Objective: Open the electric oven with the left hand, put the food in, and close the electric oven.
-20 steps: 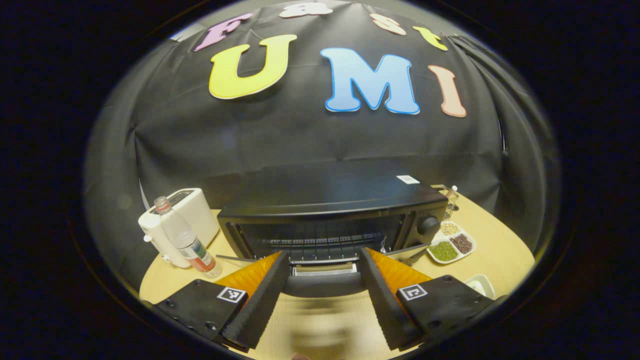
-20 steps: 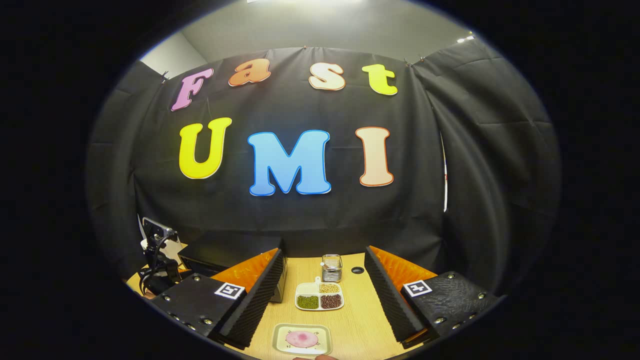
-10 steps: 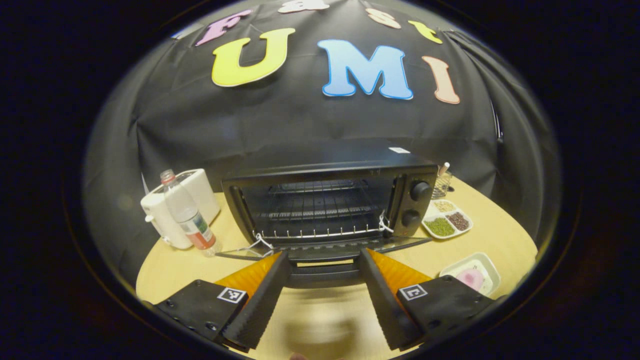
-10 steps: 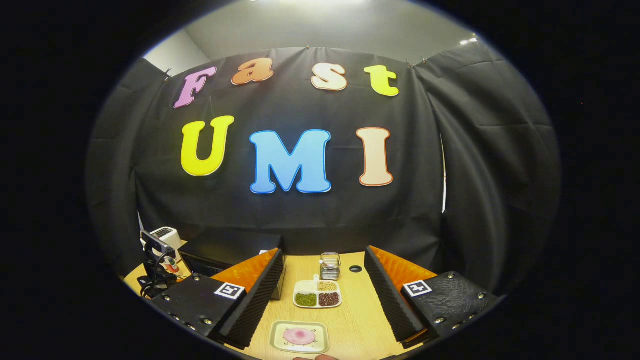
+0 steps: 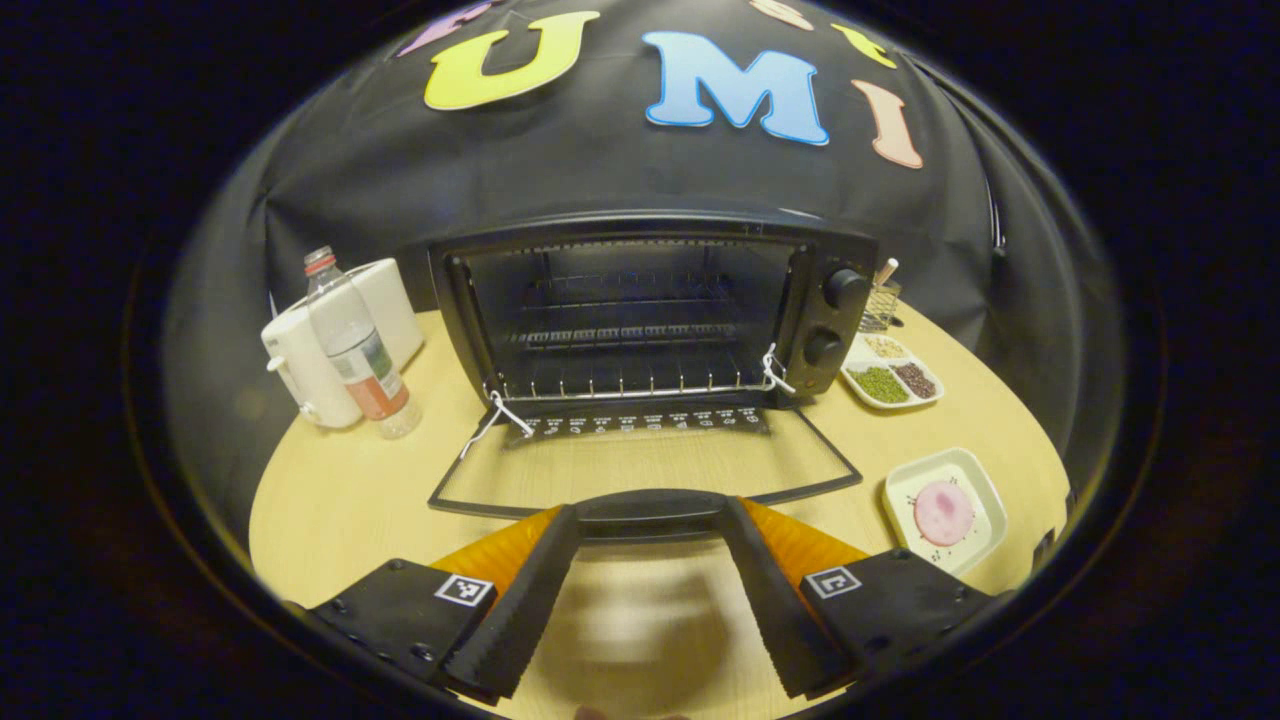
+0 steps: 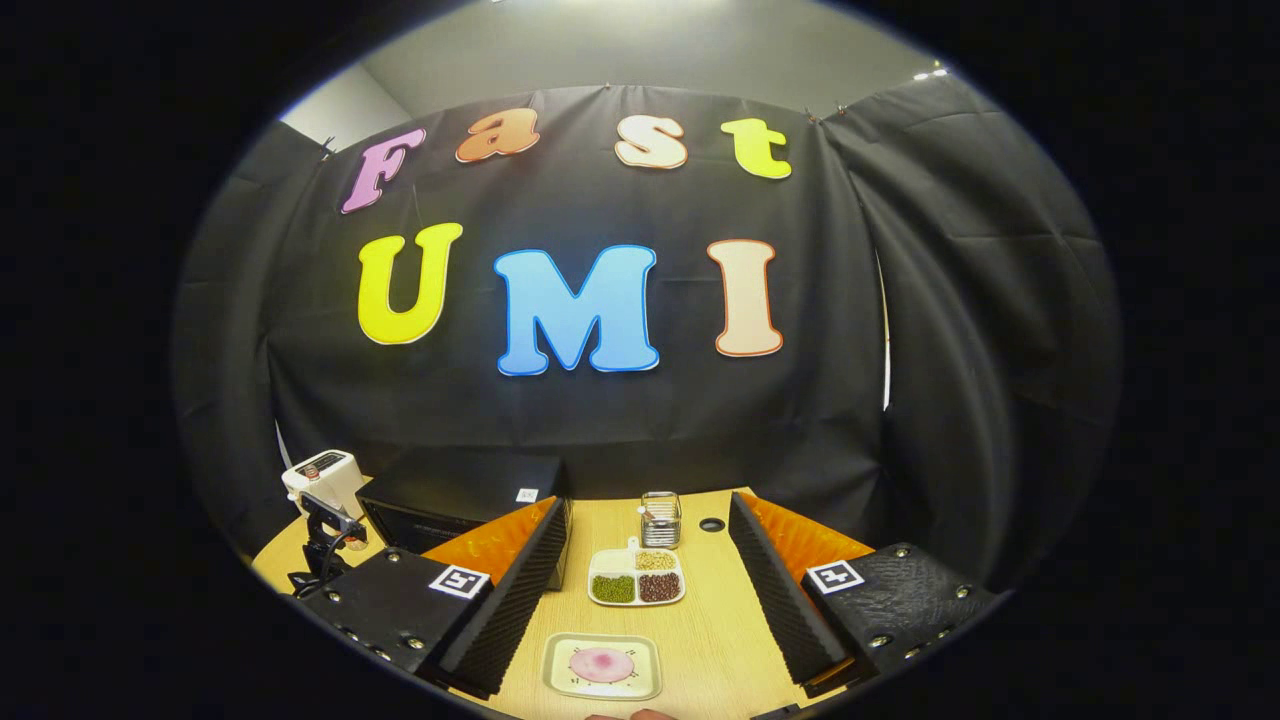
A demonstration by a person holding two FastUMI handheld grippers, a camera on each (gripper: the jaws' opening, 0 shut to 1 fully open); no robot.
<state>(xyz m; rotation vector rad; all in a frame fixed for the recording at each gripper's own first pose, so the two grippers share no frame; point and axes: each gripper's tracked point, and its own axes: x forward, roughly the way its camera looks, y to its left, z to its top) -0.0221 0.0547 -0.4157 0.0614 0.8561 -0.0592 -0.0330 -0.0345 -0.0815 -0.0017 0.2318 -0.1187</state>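
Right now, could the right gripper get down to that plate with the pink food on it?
Probably yes. The right gripper hangs open above the small plate of pink food, and nothing lies between its fingers and the plate on the table.

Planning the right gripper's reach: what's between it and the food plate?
Nothing. In the right gripper view, the plate sits just ahead of the open right gripper, on bare table; the bean tray lies beyond the plate.
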